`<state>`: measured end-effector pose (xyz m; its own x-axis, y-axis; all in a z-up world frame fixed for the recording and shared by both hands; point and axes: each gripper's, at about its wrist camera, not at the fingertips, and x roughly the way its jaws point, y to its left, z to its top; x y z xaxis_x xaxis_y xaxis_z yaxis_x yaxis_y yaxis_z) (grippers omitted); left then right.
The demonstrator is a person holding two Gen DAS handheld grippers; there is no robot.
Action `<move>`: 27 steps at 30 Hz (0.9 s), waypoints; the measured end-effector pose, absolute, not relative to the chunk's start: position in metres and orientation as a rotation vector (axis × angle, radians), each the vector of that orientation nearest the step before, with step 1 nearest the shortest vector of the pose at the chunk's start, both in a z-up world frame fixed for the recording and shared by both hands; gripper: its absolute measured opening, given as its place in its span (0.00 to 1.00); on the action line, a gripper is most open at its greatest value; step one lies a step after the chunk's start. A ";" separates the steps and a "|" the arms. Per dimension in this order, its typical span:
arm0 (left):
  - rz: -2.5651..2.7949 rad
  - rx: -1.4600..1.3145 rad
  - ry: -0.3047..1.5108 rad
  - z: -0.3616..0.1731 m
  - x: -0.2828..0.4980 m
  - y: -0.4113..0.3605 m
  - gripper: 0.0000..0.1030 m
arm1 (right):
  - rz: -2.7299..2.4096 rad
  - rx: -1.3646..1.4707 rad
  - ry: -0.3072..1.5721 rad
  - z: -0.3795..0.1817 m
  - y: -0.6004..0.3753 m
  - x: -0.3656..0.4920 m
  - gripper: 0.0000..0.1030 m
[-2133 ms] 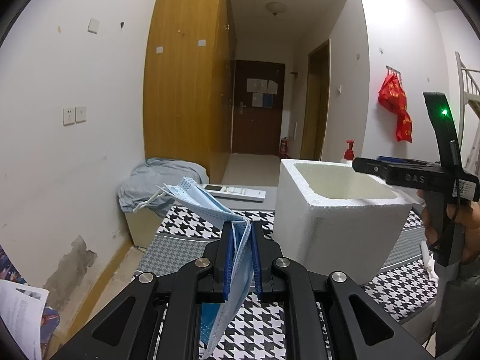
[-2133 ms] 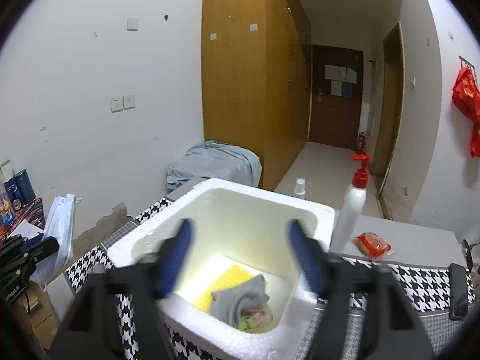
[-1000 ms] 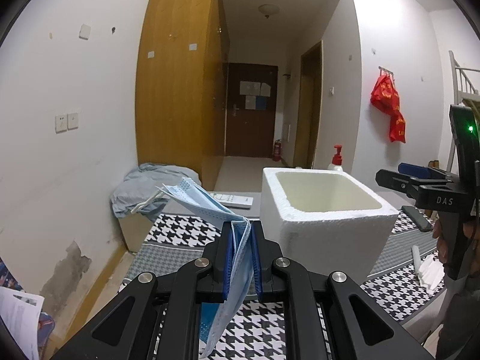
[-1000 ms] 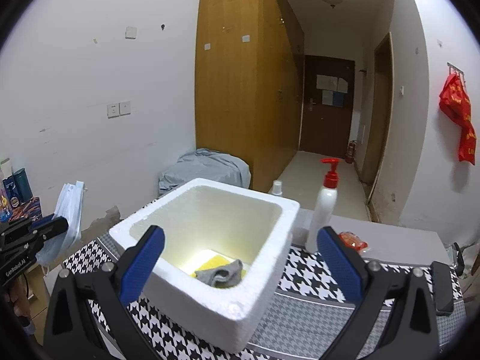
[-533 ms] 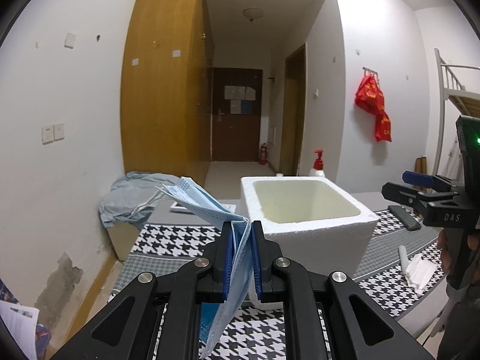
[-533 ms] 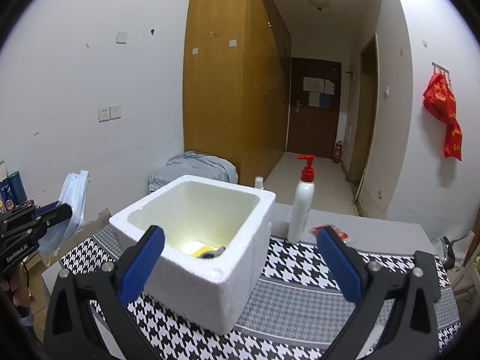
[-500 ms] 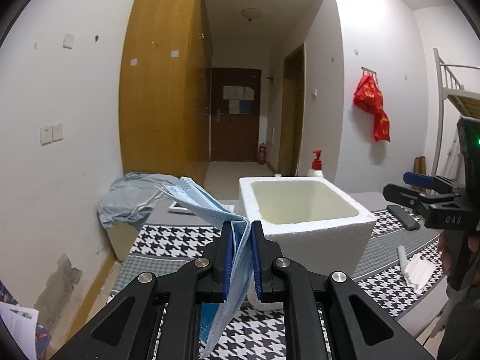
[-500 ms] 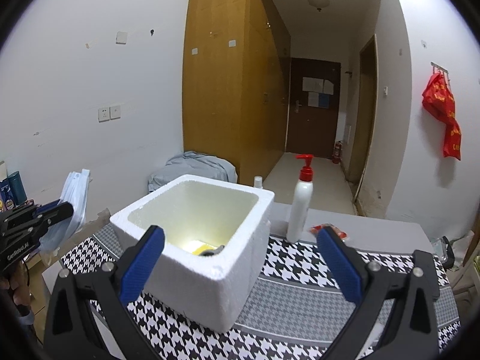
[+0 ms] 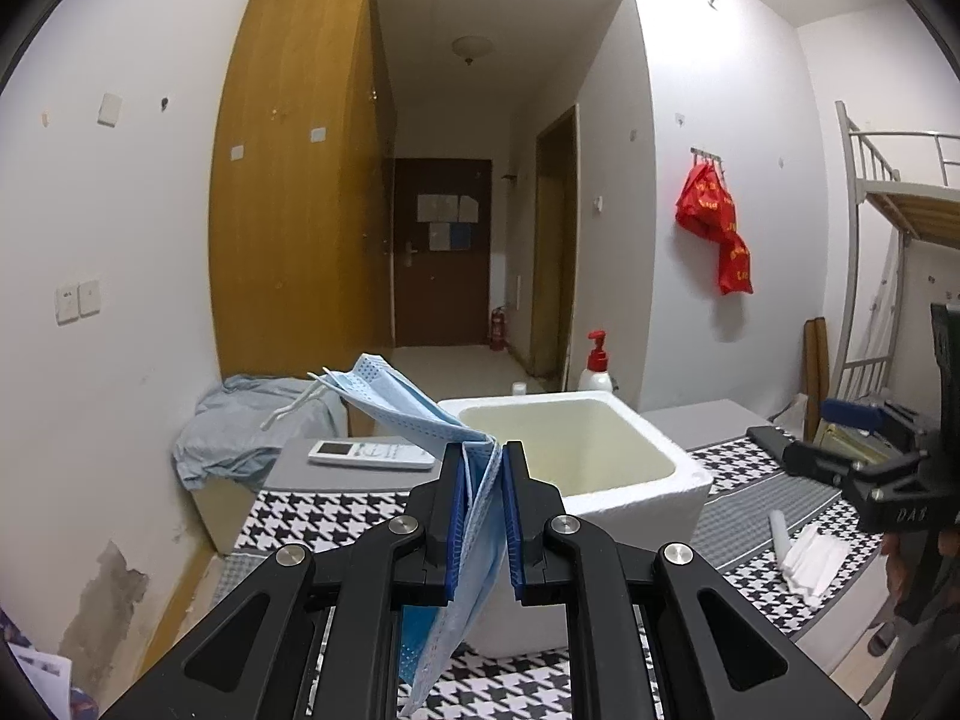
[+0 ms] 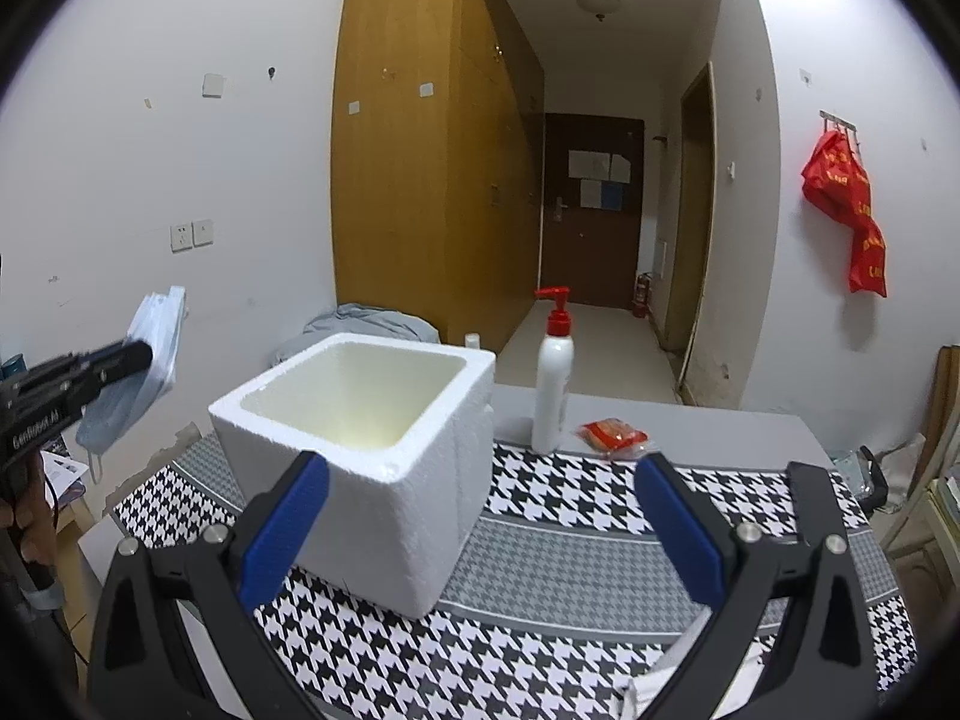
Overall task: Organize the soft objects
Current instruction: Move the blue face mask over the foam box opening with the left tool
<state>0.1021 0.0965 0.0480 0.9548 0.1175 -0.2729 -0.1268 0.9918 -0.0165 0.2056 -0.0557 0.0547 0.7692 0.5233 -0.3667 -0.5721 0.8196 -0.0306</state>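
open right claw (image 10: pixel 480 516) before foam box (image 10: pixel 384 480)

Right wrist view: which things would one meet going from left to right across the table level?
left gripper shut on the blue face mask → white foam box → pump bottle → red snack packet

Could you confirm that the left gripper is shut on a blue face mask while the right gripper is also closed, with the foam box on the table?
Not quite: the right gripper is open and empty, as the right wrist view shows. The left gripper is shut on the blue face mask, and the foam box is on the table.
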 end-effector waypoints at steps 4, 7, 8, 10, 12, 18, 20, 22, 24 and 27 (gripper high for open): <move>0.093 -0.019 0.275 0.049 0.109 0.090 0.12 | 0.578 -0.142 0.363 0.051 -0.060 0.202 1.00; 0.080 -0.014 0.276 0.051 0.114 0.090 0.12 | 0.566 -0.140 0.362 0.050 -0.065 0.201 1.00; 0.075 -0.014 0.278 0.052 0.116 0.089 0.12 | 0.560 -0.139 0.364 0.049 -0.067 0.200 1.00; 0.064 -0.014 0.281 0.052 0.120 0.089 0.12 | 0.554 -0.136 0.364 0.047 -0.070 0.200 1.00; 0.056 -0.011 0.287 0.053 0.124 0.089 0.12 | 0.552 -0.130 0.364 0.046 -0.073 0.199 1.00; 0.031 -0.007 0.297 0.055 0.139 0.086 0.12 | 0.542 -0.123 0.373 0.039 -0.079 0.200 1.00; 0.026 -0.003 0.301 0.055 0.144 0.085 0.12 | 0.537 -0.122 0.380 0.037 -0.081 0.202 1.00; 0.020 0.003 0.305 0.054 0.148 0.083 0.12 | 0.527 -0.125 0.385 0.034 -0.082 0.203 1.00; 0.016 0.004 0.308 0.054 0.152 0.083 0.12 | 0.526 -0.123 0.395 0.032 -0.083 0.205 1.00; 0.010 0.004 0.313 0.054 0.157 0.084 0.12 | 0.517 -0.125 0.401 0.031 -0.084 0.205 1.00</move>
<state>0.1571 0.0839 0.0538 0.9513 0.0101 -0.3080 -0.0090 0.9999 0.0050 0.2052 -0.0841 0.0308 0.7934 0.4557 -0.4034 -0.5041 0.8635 -0.0159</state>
